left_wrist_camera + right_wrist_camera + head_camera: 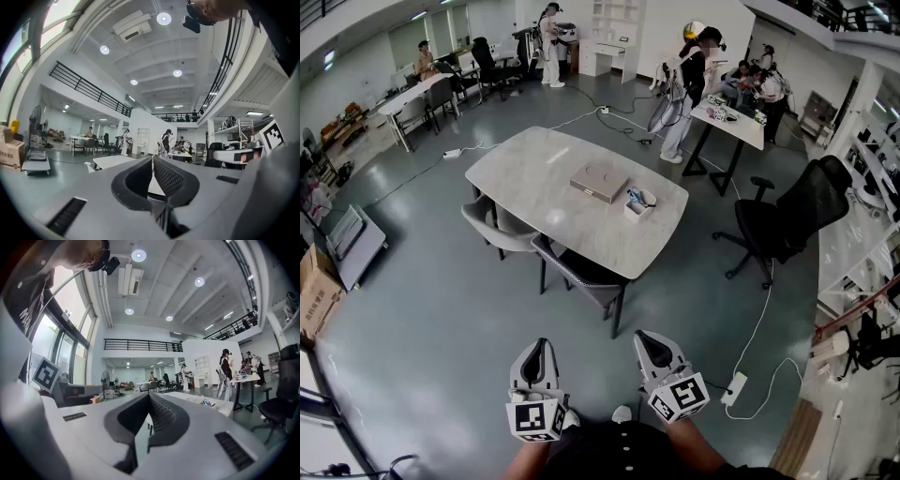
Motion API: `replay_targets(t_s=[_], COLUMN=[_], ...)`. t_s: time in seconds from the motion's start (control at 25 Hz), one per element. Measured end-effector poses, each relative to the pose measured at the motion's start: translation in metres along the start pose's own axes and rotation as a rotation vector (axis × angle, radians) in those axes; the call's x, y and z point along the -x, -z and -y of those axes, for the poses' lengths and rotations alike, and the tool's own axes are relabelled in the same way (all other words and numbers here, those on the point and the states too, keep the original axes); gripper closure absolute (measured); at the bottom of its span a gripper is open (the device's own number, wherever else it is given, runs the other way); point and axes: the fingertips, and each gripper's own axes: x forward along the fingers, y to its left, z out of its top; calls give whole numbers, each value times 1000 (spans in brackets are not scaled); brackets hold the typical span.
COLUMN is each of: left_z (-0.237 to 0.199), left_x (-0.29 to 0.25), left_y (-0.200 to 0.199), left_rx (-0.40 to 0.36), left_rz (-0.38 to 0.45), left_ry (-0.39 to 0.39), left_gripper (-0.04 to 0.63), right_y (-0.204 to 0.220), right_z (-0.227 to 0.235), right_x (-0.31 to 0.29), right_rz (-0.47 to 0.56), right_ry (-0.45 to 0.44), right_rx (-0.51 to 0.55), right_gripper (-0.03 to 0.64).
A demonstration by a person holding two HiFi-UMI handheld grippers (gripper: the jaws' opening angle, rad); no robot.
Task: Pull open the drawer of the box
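A flat tan box [600,183] lies on the pale oval table [534,178], far ahead of me across the floor. Its drawer is too small to make out. My left gripper [539,345] and right gripper [649,337] are held close to my body at the bottom of the head view, well short of the table. In the left gripper view the jaws [153,159] meet at their tips with nothing between them. The right gripper [149,395] is likewise shut and empty, pointing level toward the table [187,399].
A small white container [637,203] stands next to the box. Two grey chairs [581,272] [492,225] are tucked under the table's near side. A black office chair [787,220] stands right, a power strip [735,388] lies on the floor, and people work at the back.
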Motion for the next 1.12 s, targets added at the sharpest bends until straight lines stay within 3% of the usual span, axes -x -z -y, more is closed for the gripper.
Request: replay_targets(t_s=[0.76, 1.12], left_z=[-10, -40], left_x=[-1, 20], left_y=[1, -1], left_rx=[-3, -26], left_rz=[2, 6], left_ry=[24, 83], left_gripper=[575, 575], right_y=[-3, 18], right_z=[-19, -55], right_x=[-12, -20], right_rz=[35, 29], right_ry=[-30, 26], right_rx=[2, -30], right_gripper=[620, 620])
